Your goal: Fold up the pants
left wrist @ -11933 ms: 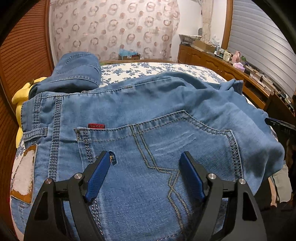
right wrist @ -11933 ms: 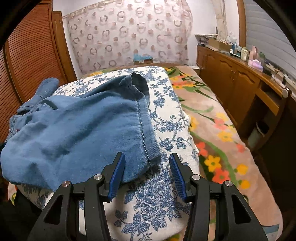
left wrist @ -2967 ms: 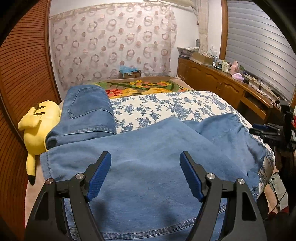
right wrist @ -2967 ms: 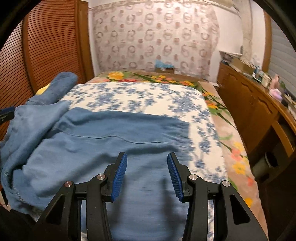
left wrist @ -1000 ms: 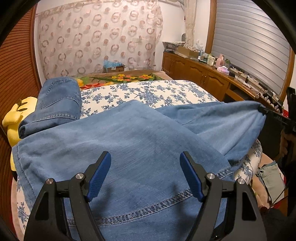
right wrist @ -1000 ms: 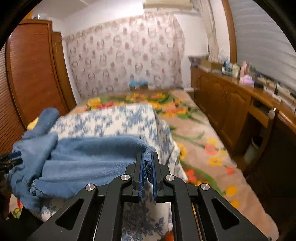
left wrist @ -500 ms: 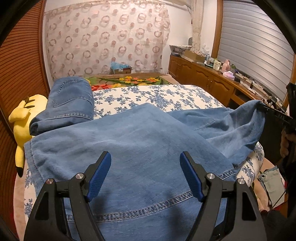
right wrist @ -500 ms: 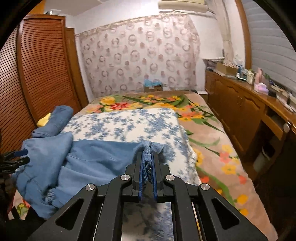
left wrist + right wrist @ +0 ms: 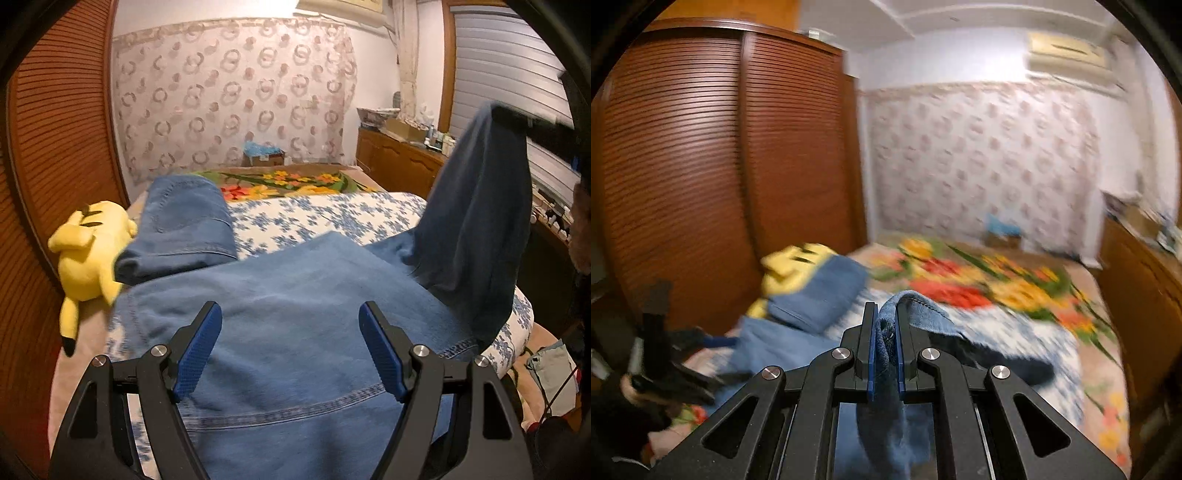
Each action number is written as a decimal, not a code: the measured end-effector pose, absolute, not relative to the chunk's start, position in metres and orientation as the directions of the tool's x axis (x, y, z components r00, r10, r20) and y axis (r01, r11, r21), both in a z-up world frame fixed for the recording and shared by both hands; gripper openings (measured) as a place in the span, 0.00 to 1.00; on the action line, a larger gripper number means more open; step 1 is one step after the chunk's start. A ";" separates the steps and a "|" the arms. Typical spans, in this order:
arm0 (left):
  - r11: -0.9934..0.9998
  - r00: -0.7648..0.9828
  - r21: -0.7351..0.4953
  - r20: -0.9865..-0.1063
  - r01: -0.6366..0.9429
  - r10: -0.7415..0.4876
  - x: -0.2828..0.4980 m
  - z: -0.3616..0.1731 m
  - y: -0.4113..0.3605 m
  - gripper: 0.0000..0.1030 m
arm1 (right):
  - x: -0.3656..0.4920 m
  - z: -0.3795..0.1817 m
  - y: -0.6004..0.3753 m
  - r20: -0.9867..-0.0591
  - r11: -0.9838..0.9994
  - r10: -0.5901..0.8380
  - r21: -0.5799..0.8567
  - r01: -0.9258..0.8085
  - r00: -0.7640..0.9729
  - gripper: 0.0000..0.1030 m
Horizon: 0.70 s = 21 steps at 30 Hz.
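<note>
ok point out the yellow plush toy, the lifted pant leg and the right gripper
yellow plush toy [image 9: 88,254], left wrist view, on its body
lifted pant leg [image 9: 476,221], left wrist view, mid-leg
right gripper [image 9: 884,332], right wrist view, between fingertips

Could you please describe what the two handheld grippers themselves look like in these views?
Both look alike. The left gripper has a matte black frame with triangular cut-outs, silver round pivot bolts, and two fingers faced with blue, finely textured pads. The right gripper shows the same black linkage, silver bolts and blue pad edges. No cables or markings are visible.

Blue denim pants [image 9: 295,314]; yellow plush [image 9: 88,251]; blue-floral white bedspread [image 9: 332,218].
</note>
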<state>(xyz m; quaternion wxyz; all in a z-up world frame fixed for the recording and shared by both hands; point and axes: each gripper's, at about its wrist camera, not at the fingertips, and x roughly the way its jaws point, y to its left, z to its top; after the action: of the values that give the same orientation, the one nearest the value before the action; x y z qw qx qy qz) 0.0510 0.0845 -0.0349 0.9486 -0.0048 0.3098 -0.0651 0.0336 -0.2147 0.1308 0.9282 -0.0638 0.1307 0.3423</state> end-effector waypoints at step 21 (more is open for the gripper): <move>0.993 0.783 -0.079 -0.611 0.089 -0.119 0.051 -0.055 0.110 0.75 | 0.057 0.094 -0.113 -0.516 0.674 0.627 -0.016 -0.739 0.583 0.32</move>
<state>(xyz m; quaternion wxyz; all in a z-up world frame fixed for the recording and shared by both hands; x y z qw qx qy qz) 0.0505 0.1099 -0.0547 0.9439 -0.0230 0.3248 -0.0551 0.0574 -0.1132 0.0937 0.8822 -0.1154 0.2418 0.3872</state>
